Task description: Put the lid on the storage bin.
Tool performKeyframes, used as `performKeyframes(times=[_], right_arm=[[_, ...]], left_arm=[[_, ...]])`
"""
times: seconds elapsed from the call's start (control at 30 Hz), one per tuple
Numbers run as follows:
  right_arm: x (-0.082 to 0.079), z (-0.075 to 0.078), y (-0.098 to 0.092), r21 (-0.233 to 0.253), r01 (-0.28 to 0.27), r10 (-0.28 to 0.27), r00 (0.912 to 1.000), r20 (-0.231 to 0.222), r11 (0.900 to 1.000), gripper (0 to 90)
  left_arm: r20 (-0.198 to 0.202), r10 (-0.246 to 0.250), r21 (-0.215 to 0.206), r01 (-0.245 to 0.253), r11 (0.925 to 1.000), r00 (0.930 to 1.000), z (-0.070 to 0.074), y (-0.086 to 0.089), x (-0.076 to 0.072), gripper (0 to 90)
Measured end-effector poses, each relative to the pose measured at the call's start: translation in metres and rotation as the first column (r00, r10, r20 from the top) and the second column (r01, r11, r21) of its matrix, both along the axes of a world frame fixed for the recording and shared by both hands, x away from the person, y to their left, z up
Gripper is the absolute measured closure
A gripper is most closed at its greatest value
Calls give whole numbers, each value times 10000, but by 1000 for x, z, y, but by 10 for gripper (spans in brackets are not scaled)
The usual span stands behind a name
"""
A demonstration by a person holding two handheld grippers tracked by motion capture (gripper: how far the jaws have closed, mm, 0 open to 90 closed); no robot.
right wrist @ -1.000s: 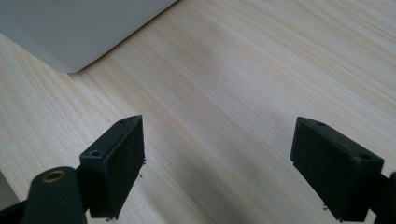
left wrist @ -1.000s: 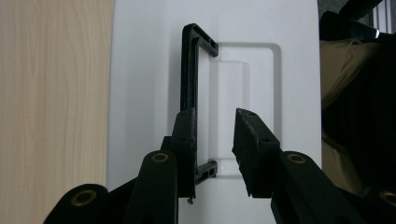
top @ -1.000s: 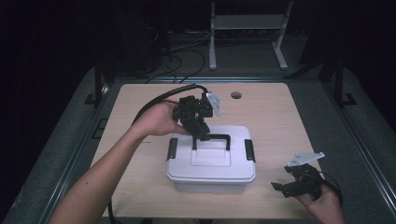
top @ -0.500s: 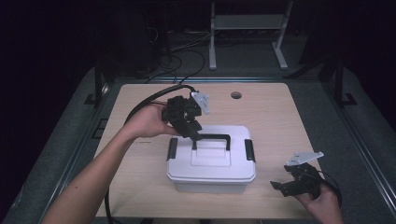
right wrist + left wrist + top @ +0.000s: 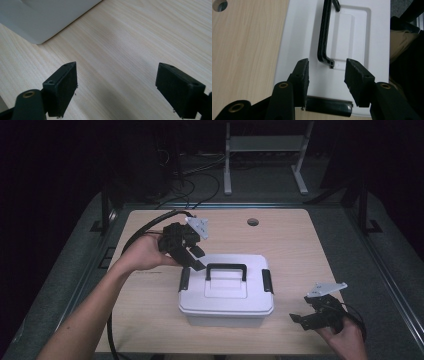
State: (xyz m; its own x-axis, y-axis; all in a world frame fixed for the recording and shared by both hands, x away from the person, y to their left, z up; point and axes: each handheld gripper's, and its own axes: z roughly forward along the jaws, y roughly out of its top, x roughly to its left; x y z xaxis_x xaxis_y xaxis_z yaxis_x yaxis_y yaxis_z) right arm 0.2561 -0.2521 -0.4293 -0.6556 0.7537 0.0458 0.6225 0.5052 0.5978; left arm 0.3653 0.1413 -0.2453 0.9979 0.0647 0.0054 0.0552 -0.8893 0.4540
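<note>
Latch lies between left hand-held gripper jaws.

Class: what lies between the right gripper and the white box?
Only bare table separates the right gripper from the box, seen in the high view.

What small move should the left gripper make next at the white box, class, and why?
Probably lower the left gripper onto the black latch at the near end of the white box. Its jaws stand open just above that latch, which still lies shut against the lid, and grip nothing.
</note>
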Motion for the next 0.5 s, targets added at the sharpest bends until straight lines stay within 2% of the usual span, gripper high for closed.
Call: performKeyframes(times=[0.5], right_arm=[[0, 1, 1, -51, 7, -7, 10000, -2, 10000, 171]], left_arm=[[-81, 522, -320, -524, 9981, 9986, -9, 31, -2, 496]])
